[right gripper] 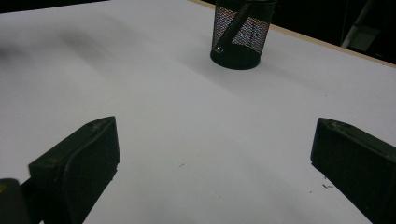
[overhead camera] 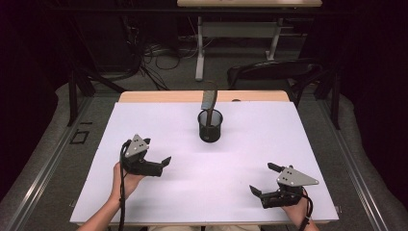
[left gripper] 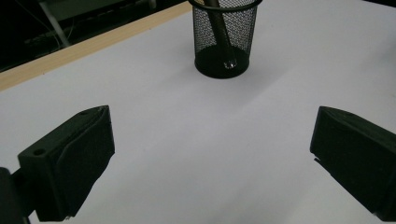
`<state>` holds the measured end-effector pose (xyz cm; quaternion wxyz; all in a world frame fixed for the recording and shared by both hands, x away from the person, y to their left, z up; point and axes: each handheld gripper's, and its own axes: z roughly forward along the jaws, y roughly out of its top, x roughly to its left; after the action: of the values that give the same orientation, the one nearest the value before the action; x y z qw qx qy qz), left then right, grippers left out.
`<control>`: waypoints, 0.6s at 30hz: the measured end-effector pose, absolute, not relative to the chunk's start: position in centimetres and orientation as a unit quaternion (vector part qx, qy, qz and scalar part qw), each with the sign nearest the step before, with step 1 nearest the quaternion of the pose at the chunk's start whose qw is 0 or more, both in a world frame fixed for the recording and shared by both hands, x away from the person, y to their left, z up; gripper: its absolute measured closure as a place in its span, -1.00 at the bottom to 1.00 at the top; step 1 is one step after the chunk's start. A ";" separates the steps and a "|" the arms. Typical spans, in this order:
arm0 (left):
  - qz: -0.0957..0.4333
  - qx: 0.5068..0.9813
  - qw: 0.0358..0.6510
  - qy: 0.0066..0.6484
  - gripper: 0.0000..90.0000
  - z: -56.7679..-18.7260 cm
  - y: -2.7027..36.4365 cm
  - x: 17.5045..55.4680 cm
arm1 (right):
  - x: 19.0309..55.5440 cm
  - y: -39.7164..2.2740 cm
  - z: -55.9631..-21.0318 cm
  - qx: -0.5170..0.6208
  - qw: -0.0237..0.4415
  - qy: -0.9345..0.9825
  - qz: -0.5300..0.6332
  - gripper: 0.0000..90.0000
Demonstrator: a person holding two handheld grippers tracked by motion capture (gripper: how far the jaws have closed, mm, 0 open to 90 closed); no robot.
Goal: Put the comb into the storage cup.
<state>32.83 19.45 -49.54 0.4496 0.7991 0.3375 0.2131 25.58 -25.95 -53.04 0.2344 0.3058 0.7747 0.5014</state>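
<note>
White tabletop in a dark room, mesh cup at centre.
Left gripper and right gripper: jaws wide open, empty.

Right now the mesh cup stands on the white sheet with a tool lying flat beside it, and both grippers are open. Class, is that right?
Not quite. The tool stands leaning inside the mesh cup, as the high view shows. The rest holds: the cup stands on the white sheet, and the left gripper and right gripper are open.
</note>
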 end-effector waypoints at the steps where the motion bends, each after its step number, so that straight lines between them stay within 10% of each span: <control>1: 0.214 0.799 0.450 0.338 -1.00 -49.6 19.6 32.7 | 25.6 -26.0 -53.0 0.306 0.234 0.775 0.501 -0.98; 18: 0.212 0.795 0.447 0.351 -1.00 -51.0 21.8 30.1 | 25.6 -25.9 -53.1 0.307 0.231 0.777 0.498 -0.98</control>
<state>30.06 21.81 -50.95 0.4465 0.7952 0.3514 0.2115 25.59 -25.91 -53.08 0.2305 0.3073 0.7774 0.4981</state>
